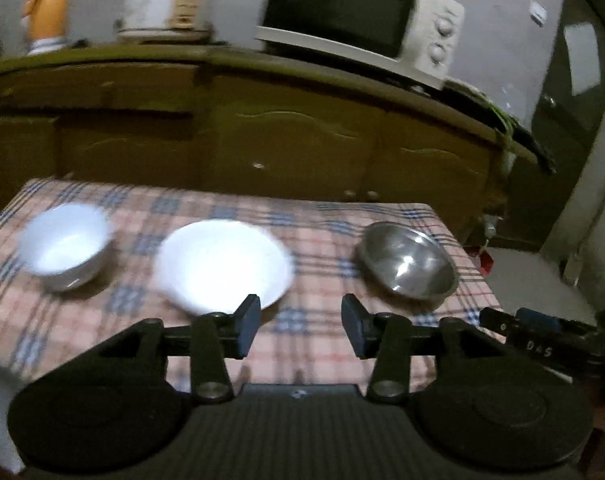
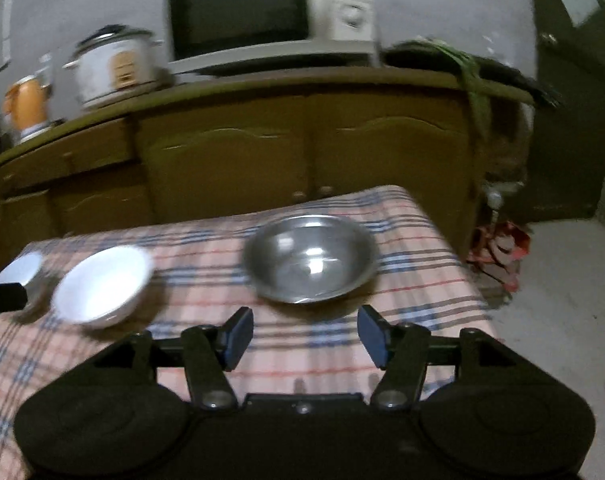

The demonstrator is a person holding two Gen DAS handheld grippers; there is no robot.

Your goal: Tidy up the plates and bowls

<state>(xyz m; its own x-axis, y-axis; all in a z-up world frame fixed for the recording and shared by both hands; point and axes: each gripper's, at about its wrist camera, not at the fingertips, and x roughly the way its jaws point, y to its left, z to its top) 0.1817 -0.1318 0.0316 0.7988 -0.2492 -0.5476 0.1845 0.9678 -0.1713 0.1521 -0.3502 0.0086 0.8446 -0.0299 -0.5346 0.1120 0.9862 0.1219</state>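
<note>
Three vessels are seen in a row on the checked cloth of the tabletop [image 1: 322, 216]. A small white bowl [image 1: 64, 246] is set near the left edge, a wider white bowl [image 1: 222, 266] at the middle, and a steel bowl [image 1: 408, 258] toward the right edge; all are upright and well apart. The left tool [image 1: 300, 330] is held above the near edge with its jaws apart and nothing between them. The right tool [image 2: 305, 338] is likewise spread and empty, just short of the steel bowl [image 2: 312, 258]. A microwave [image 2: 268, 12] and a rice cooker [image 2: 112, 66] are seen on the cabinet behind.
</note>
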